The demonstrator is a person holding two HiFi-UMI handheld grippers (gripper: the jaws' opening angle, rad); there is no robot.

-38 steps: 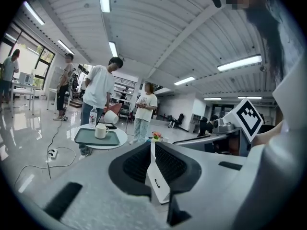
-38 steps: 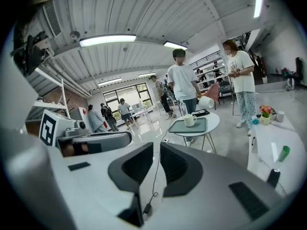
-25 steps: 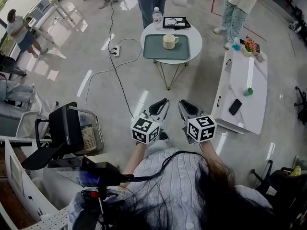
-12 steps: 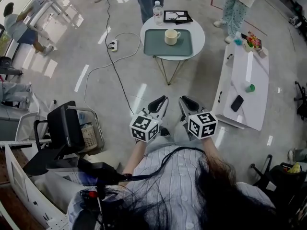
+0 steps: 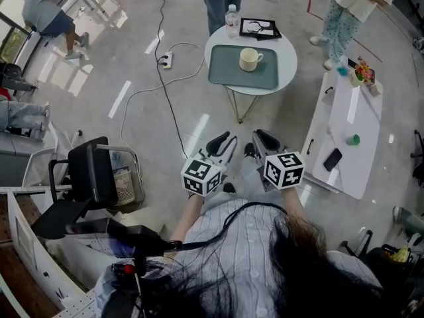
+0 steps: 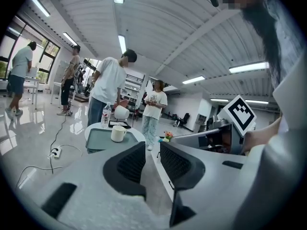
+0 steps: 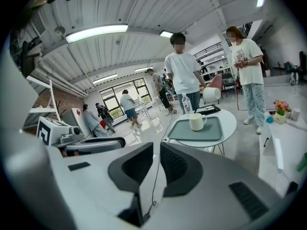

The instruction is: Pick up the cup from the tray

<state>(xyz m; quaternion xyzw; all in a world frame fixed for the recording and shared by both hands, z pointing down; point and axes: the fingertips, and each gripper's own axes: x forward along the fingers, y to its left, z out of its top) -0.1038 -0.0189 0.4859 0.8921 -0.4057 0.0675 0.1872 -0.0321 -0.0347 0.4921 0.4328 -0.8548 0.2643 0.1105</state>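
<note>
Cup (image 5: 249, 59): stands upright on the green tray (image 5: 225, 71), which lies on the round white tabletop (image 5: 288, 58), well ahead of both tongs and clear of them. Left tongs (image 6: 152, 148): jaws slightly spread, having just been opening, with nothing between them. Right tongs (image 7: 157, 150): jaws a narrow gap apart, nothing between them. A water bottle (image 5: 232, 18) stands beyond the tray, on the side away from the tongs.

A cream cup (image 5: 250, 59) stands on a green tray (image 5: 228, 71) on a round white desk (image 5: 286, 61), a water bottle (image 5: 232, 20) just beyond the tray.
</note>
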